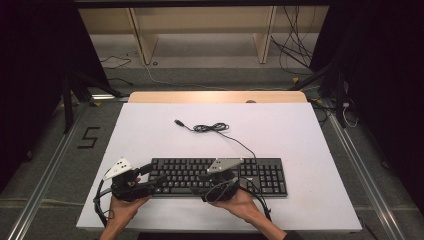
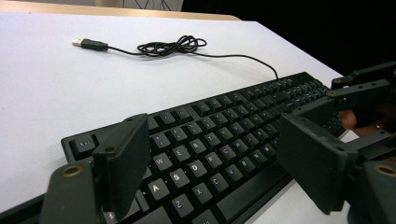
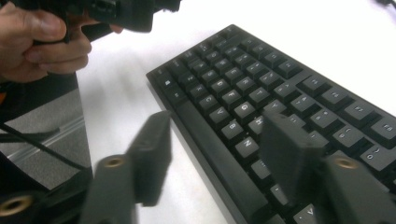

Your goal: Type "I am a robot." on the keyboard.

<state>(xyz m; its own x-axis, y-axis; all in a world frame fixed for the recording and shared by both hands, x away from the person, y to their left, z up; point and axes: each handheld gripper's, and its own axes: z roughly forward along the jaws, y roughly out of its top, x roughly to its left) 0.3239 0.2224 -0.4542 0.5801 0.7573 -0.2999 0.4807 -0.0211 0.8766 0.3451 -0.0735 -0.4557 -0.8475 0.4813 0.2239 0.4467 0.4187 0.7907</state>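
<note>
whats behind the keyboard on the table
Behind the keyboard its cable lies loosely coiled on the white table, ending in an unplugged USB plug. Where the cable joins the keyboard can't be made out.

Each black claw (image 1: pixel 159 179) (image 1: pixel 196 189) carries a grey three-cornered plate, trailing black cable, seemingly brass-ringed pivots.

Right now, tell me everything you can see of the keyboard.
The keyboard is a black, full-size one that looks like plastic, with white-lettered keys and a number pad at its right end. It lies flat on the white table, long side toward the person. Its thin black cable runs from the back edge to a loose coil and ends in an unplugged USB plug. The left gripper and right gripper hover over its near edge, jaws open; whether they touch it is unclear.
</note>
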